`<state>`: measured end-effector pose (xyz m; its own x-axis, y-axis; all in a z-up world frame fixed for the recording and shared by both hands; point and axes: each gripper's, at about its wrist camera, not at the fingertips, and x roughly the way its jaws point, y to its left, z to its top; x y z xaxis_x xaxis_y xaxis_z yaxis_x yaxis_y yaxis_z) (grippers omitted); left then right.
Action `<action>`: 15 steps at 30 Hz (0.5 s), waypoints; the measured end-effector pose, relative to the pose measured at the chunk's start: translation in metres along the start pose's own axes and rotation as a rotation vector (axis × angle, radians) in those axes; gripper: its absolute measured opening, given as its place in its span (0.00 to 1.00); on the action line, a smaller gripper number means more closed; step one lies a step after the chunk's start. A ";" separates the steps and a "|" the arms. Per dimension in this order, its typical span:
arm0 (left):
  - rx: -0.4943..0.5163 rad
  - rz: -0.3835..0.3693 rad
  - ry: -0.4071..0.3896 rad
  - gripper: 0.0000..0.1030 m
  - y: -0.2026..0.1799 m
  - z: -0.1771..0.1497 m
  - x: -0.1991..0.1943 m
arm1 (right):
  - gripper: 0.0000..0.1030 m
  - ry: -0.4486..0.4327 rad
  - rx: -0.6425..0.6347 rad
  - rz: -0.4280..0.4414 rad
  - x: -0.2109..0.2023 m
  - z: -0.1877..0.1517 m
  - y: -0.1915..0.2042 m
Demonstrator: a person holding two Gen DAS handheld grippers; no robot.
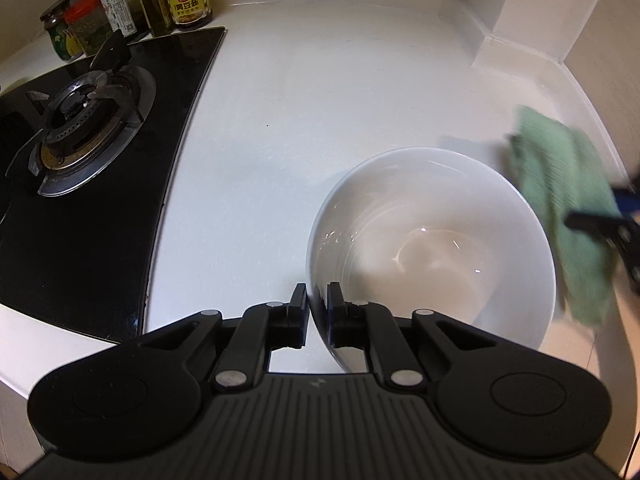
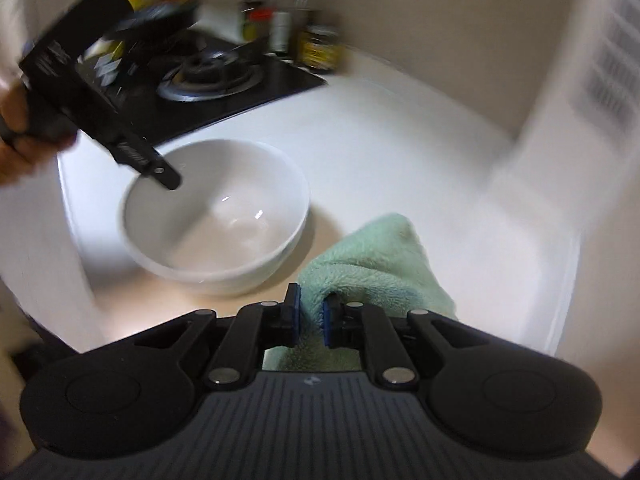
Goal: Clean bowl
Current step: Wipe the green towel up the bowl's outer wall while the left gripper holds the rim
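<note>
The white bowl [image 1: 432, 248] stands upright on the white tabletop [image 1: 300, 120], to the right of the black gas stove [image 1: 92, 152], and the left claw [image 1: 318, 304] is clenched on its near rim, one finger inside the wall and one outside. The right claw [image 2: 311, 316] grips a green cloth [image 2: 372, 264], held just beside the bowl's right side. Jars and bottles [image 1: 160, 4] stand behind the stove by the wall.
</note>
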<state>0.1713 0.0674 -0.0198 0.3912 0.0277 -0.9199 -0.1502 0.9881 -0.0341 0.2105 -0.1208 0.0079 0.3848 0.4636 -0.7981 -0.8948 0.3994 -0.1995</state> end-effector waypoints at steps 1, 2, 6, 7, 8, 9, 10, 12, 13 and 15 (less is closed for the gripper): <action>0.003 0.000 -0.003 0.07 0.000 0.000 0.000 | 0.08 0.020 -0.073 0.012 0.008 0.007 -0.002; 0.004 0.001 -0.005 0.07 0.000 -0.001 0.000 | 0.08 0.042 -0.148 0.023 0.017 0.015 -0.005; -0.004 0.005 -0.007 0.07 -0.001 -0.001 0.000 | 0.08 0.103 -0.380 0.077 0.036 0.026 -0.002; -0.007 0.005 -0.006 0.07 -0.001 0.000 0.000 | 0.08 0.117 -0.437 0.096 0.039 0.027 0.001; -0.007 0.006 -0.006 0.07 -0.001 0.000 0.000 | 0.08 0.130 -0.493 0.114 0.042 0.028 0.004; -0.007 0.007 -0.007 0.07 -0.002 0.000 0.000 | 0.08 0.137 -0.543 0.127 0.042 0.026 0.010; -0.009 0.011 -0.008 0.07 -0.002 0.000 0.000 | 0.08 0.142 -0.593 0.138 0.041 0.023 0.017; -0.010 0.022 -0.011 0.07 -0.003 0.001 0.001 | 0.08 0.146 -0.644 0.145 0.034 0.014 0.027; -0.011 0.028 -0.012 0.07 -0.003 0.002 0.001 | 0.08 0.144 -0.658 0.149 0.029 0.008 0.032; -0.014 0.031 -0.011 0.08 -0.004 0.003 0.002 | 0.08 0.133 -0.654 0.155 0.019 -0.002 0.043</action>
<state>0.1752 0.0642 -0.0203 0.3964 0.0605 -0.9161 -0.1753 0.9844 -0.0108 0.1789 -0.0969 -0.0167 0.2479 0.3595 -0.8996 -0.9061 -0.2424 -0.3466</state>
